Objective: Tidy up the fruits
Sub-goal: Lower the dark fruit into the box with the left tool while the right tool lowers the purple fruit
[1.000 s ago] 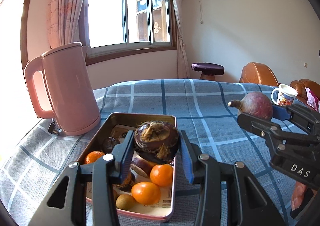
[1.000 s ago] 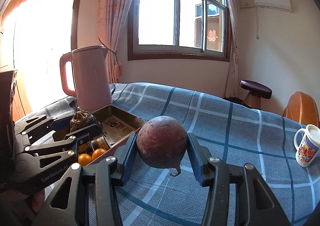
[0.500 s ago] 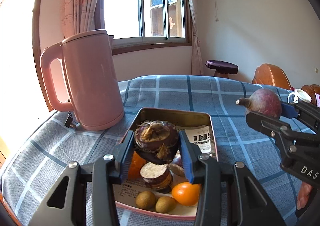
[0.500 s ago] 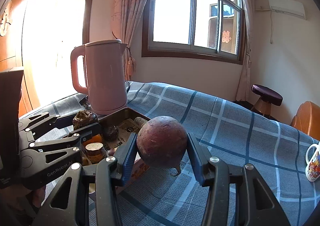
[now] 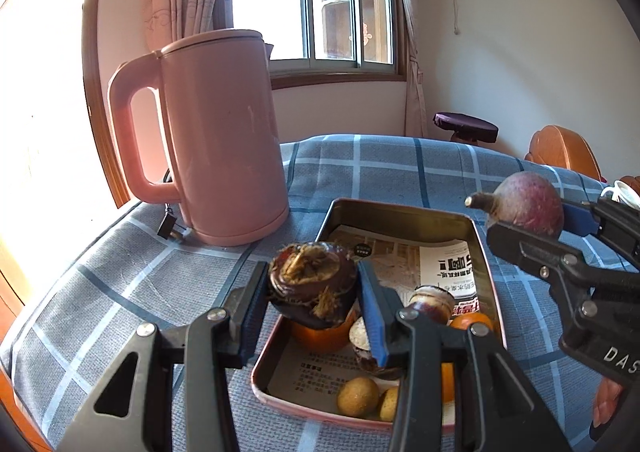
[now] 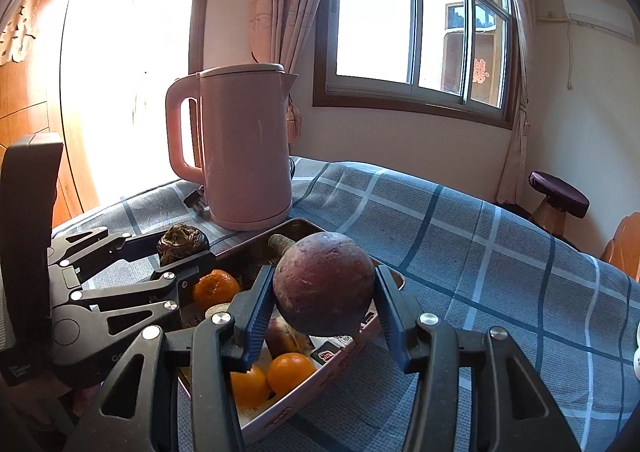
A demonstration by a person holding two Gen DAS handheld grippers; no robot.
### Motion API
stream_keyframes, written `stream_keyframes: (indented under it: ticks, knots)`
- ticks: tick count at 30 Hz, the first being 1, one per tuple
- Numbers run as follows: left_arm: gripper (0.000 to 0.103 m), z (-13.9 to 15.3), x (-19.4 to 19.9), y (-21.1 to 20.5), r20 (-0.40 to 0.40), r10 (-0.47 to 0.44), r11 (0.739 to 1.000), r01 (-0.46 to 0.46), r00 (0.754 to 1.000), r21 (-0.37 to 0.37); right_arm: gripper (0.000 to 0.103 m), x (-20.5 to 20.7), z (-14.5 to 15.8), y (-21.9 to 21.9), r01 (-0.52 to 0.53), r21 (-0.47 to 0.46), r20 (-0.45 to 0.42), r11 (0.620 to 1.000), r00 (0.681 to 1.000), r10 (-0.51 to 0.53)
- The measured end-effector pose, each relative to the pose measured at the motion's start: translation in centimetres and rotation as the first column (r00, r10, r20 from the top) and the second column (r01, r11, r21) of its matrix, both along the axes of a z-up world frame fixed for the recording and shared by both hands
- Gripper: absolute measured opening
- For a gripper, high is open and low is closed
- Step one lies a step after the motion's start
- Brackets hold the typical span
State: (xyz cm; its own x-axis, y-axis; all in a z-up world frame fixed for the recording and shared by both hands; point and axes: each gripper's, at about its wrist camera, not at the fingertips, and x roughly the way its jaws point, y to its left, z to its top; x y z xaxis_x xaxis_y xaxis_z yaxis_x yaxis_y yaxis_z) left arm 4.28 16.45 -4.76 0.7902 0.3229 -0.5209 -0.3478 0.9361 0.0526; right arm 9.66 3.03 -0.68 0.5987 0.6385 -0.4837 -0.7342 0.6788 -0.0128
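Note:
My left gripper (image 5: pixel 313 292) is shut on a dark brown, fibrous-topped root (image 5: pixel 312 280), held just above the near left part of the metal tray (image 5: pixel 400 208). The tray is lined with printed paper and holds oranges (image 5: pixel 320 338), small brown kiwis (image 5: pixel 358 396) and cut dark pieces. My right gripper (image 6: pixel 322 292) is shut on a round purple-red root (image 6: pixel 324 284), held over the tray's right side (image 6: pixel 308 384). The right wrist view shows the left gripper (image 6: pixel 176 248) with its root (image 6: pixel 182 238) at the left. In the left wrist view the right gripper (image 5: pixel 536 220) and purple root (image 5: pixel 528 200) are at the right.
A tall pink kettle (image 5: pixel 216 140) stands just left of the tray on the blue checked tablecloth (image 5: pixel 120 292), its plug (image 5: pixel 170 228) lying beside it. A mug (image 5: pixel 624 190) peeks in at the far right. A stool (image 5: pixel 466 128) and wooden chair (image 5: pixel 560 148) stand beyond the table.
Both grippers, still holding their roots, have moved left toward the kettle, which now looms larger. The tray has shifted right in the left wrist view and nearer in the right wrist view.

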Motion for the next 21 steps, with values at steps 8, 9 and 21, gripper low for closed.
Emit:
stream_keyframes:
  ticks: [8, 9, 21]
  knots:
    - [0.045, -0.3, 0.2, 0.7, -0.014, 0.0, 1.0, -0.001, 1.0, -0.006, 0.051, 0.3, -0.4, 1.6, -0.006, -0.019, -0.016, 1.0, 1.0, 0.006]
    - [0.045, -0.4, 0.2, 0.8, -0.016, 0.0, 1.0, 0.0, 1.0, -0.007, 0.051, 0.4, -0.5, 1.7, -0.006, -0.019, -0.02, 1.0, 1.0, 0.006]
    - [0.045, -0.7, 0.1, 1.4, -0.024, 0.001, 1.0, -0.001, 1.0, -0.01, 0.051, 0.5, -1.4, 2.7, -0.014, -0.025, -0.047, 1.0, 0.999, 0.013]
